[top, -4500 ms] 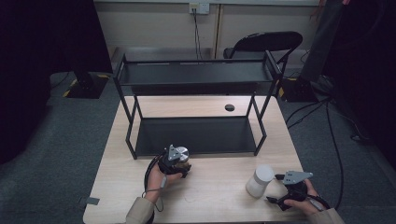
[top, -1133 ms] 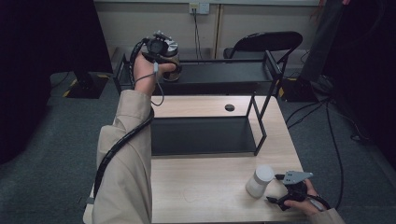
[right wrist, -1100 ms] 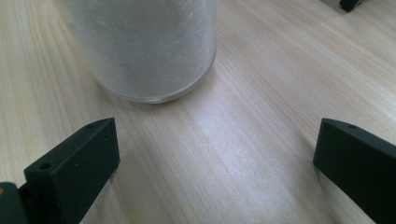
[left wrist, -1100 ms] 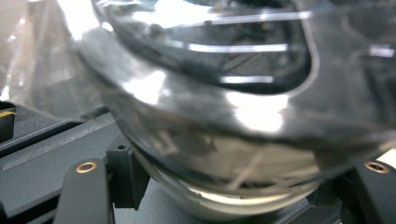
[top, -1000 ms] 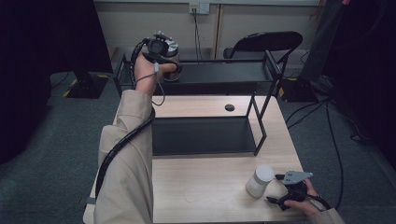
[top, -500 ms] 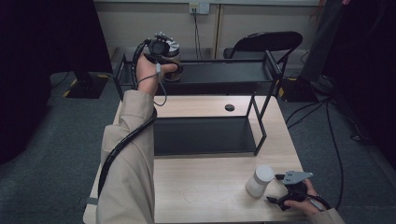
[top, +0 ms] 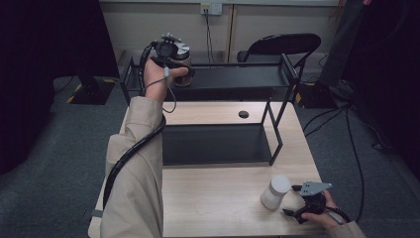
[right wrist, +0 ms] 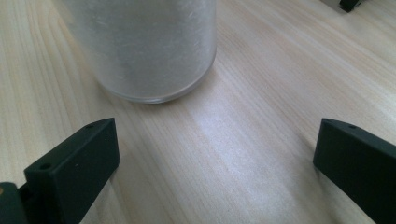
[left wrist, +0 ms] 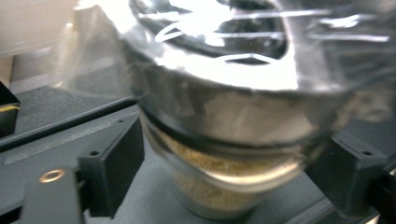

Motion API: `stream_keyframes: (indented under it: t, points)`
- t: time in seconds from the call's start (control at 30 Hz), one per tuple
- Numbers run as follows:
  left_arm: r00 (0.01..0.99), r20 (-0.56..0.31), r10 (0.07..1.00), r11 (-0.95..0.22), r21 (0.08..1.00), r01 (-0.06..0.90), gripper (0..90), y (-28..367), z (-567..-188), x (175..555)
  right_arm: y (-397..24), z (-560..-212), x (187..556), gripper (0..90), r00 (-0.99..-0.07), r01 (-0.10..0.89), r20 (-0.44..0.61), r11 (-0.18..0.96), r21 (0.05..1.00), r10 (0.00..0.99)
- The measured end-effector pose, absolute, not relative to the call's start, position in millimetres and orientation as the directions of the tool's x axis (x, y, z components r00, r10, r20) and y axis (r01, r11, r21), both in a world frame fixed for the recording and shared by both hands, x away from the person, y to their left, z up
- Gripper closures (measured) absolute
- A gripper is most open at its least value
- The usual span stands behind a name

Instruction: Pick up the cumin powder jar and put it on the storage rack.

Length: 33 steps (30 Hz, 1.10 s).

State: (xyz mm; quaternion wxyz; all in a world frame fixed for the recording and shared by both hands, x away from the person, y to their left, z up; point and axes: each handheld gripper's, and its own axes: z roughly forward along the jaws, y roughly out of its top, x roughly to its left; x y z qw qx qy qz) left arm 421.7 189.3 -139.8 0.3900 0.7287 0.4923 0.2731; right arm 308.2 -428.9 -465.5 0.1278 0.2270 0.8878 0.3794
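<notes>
Where the right hand rests: at the front right corner of the worktop, around the right tongs, which point left across the wood.
Right tongs: jaws stand wide apart with nothing between them and bare worktop under them.
White bottle: a frosted bottle stands upright near the front edge, just beyond the tips of the right tongs and apart from them; in the right gripper view its base sits ahead of the two black jaws.
Sleeve: a beige sleeve runs up the left side of the worktop, with a black cable trailing along it.
Rack: a black metal rack with two shelves takes up the middle and back of the worktop; its lower shelf is dark and flat.
Dark round spot: it lies on the wood toward the back edge, under the top shelf.
Left hand: the hand is raised at the left end of the top shelf.
Jar: a glass jar with a silver lid and tan, grainy contents stands upright on the left end of the top shelf.
Left tongs: its jaws have just been opening; they are parted on either side of the jar, close beside the glass.
Background: a black chair stands behind the rack.
</notes>
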Motion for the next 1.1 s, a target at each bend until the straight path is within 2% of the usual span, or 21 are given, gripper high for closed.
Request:
stream_keyframes:
  t: [0.17, 0.37, 0.8, 0.9, 1.1]
  points:
    - [0.376, 0.015, 0.926, -0.215, 0.842, 0.496, 6.4, 192, -141, 411, -429, -465, 308, 0.0, -0.864, 0.306, -0.055, 0.609, 0.731, 0.500]
    - [0.388, 0.028, 0.921, -0.222, 0.857, 0.465, 1.2, 197, -145, 395, -429, -466, 308, 0.0, -0.864, 0.306, -0.055, 0.609, 0.732, 0.500]
    - [0.483, 0.012, 0.876, -0.232, 0.887, 0.399, 1.0, 216, -167, 359, -429, -466, 308, 0.0, -0.864, 0.306, -0.054, 0.608, 0.732, 0.500]
    - [0.496, 0.043, 0.867, -0.262, 0.886, 0.383, 0.8, 218, -174, 349, -429, -466, 308, 0.0, -0.864, 0.306, -0.054, 0.609, 0.732, 0.500]
    - [0.521, 0.045, 0.852, -0.271, 0.889, 0.368, 0.8, 224, -194, 335, -429, -466, 308, 0.0, -0.864, 0.306, -0.055, 0.609, 0.732, 0.501]
